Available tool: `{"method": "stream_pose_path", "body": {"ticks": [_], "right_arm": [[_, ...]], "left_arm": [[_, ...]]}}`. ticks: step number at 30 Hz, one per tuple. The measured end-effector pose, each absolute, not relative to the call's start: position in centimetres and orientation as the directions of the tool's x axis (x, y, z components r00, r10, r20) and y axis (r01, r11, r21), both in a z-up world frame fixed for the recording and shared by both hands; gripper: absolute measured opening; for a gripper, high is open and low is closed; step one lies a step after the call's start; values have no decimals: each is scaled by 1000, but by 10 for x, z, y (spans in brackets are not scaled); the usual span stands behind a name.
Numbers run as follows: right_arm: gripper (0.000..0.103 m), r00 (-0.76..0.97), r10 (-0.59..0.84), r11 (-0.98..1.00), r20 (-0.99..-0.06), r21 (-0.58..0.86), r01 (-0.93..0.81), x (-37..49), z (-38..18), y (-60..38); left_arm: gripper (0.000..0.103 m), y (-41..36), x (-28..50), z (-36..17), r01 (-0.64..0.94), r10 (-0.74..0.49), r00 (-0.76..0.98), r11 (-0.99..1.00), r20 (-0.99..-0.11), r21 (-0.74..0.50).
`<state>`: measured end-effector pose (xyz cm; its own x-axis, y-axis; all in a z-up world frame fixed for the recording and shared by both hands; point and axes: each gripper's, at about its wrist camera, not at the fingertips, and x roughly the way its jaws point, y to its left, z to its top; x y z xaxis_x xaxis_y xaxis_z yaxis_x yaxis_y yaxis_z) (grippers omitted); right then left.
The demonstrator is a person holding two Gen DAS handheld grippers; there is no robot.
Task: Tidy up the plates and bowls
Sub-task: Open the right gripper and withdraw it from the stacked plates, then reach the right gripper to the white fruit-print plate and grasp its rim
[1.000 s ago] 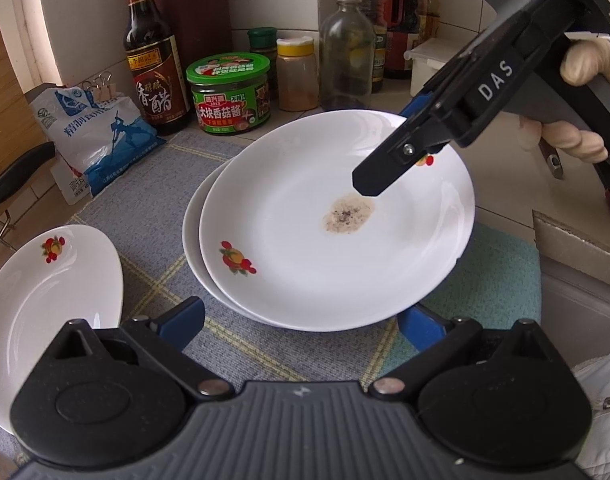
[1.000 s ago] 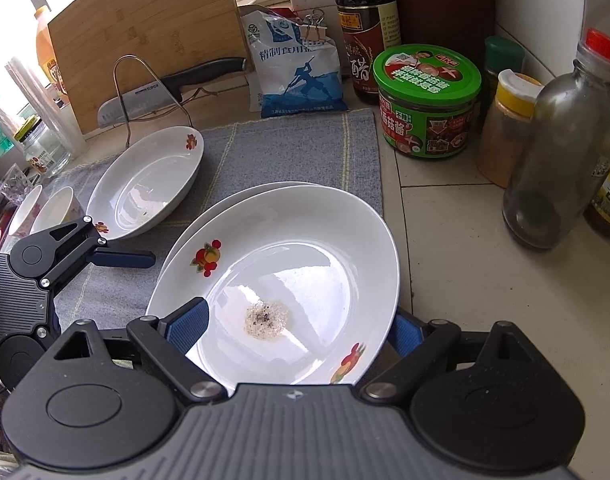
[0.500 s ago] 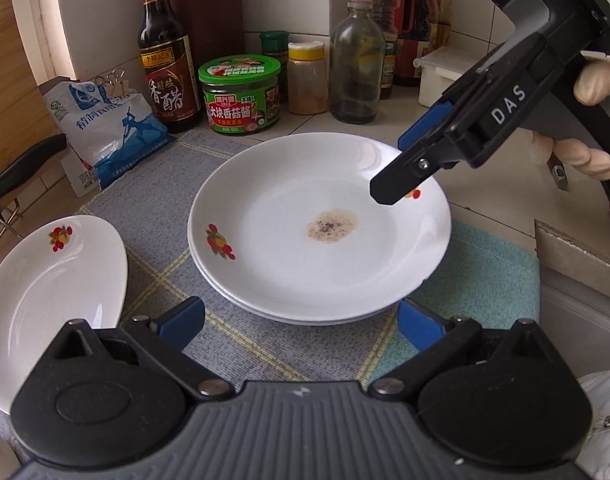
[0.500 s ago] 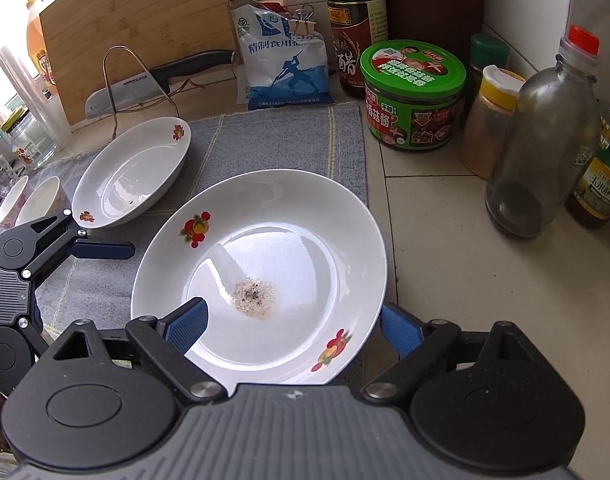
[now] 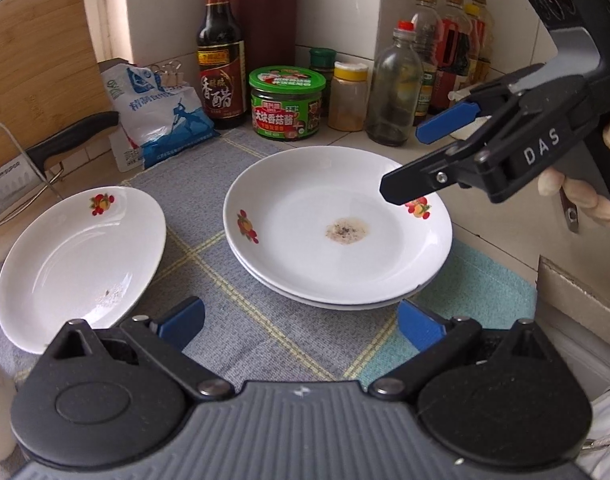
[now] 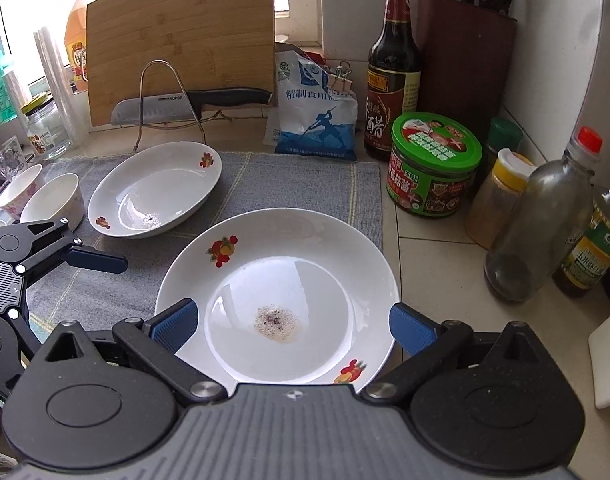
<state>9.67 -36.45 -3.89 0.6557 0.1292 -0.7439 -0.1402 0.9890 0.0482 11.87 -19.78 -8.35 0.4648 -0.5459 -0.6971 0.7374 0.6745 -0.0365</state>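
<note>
Glossy white ceramic plates [image 5: 337, 248] on a rough woven cloth mat [image 5: 233, 320]; matt wooden board [image 6: 181, 36].

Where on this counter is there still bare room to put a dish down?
Bare mat lies behind the stacked plates, before the salt bag, and in the strip between them and the lone plate. Some tile shows right of the stack. The back corner is crowded: vinegar bottle, green jar, more bottles.

Bare mat [image 5: 193, 216] between plate stack [image 5: 337, 232], single plate [image 5: 77, 256]
</note>
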Motion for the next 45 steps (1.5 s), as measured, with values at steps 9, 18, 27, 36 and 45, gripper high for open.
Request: {"method": "stream_pose_path", "body": {"ticks": [9,18,27,36,45], "right_arm": [[103,704,221,969,-675,73,-234,103,-32,-341],[103,709,240,965,-663,79,-252,108,-34,-323],[103,701,172,978,-693,34,-207,111,-32,-298],[103,658,173,962,-733,-18,-273,130,-36,-287],[103,580,301,917,-757,63,-394,181,-45,-292]], "left_arm": [[102,-175,105,-74,517,-400,611,855,-683,-38],[102,-146,106,-84,430,-272,656,901,-704,52],[102,-131,127,-99,421,-263,659,905,-705,56],[102,-132,158,-117,330,-223,673,944,-705,16],[103,-140,173,-126,253,-179,683,968,-708,-1]]}}
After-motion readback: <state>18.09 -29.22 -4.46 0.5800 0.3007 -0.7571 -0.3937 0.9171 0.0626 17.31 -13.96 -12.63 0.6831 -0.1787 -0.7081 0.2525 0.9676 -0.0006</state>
